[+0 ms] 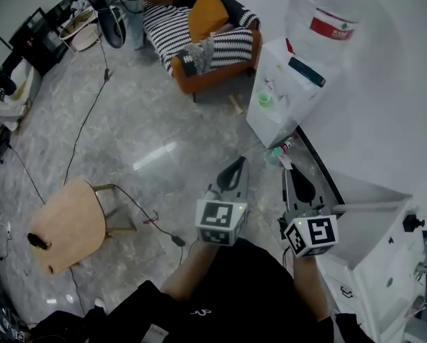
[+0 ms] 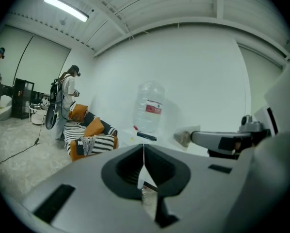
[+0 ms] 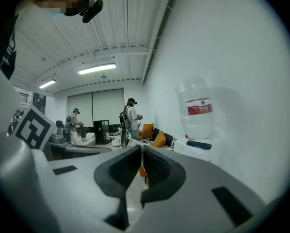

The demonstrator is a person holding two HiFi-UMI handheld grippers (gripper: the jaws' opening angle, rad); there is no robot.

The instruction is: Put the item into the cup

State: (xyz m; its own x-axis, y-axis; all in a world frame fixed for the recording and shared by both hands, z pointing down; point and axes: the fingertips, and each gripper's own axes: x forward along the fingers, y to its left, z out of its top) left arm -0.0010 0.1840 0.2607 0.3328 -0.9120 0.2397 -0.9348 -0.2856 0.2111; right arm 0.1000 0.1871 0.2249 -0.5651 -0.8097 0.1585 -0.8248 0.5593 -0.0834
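The floor (image 1: 163,141) fills the middle of the head view. A sofa (image 1: 199,41) stands at 12 o'clock with a cushion (image 1: 206,13) on it. Just right of it, at 1 o'clock, a water dispenser (image 1: 285,98) stands by the wall, with a bottle (image 1: 328,13) on top and a cup (image 1: 264,99) on its front ledge. A stool (image 1: 67,224) stands at 8 o'clock, a cable (image 1: 146,213) beside it. The left gripper (image 1: 238,164) and right gripper (image 1: 288,171) sit side by side near the middle, with a bench (image 1: 374,231) at 4 o'clock.
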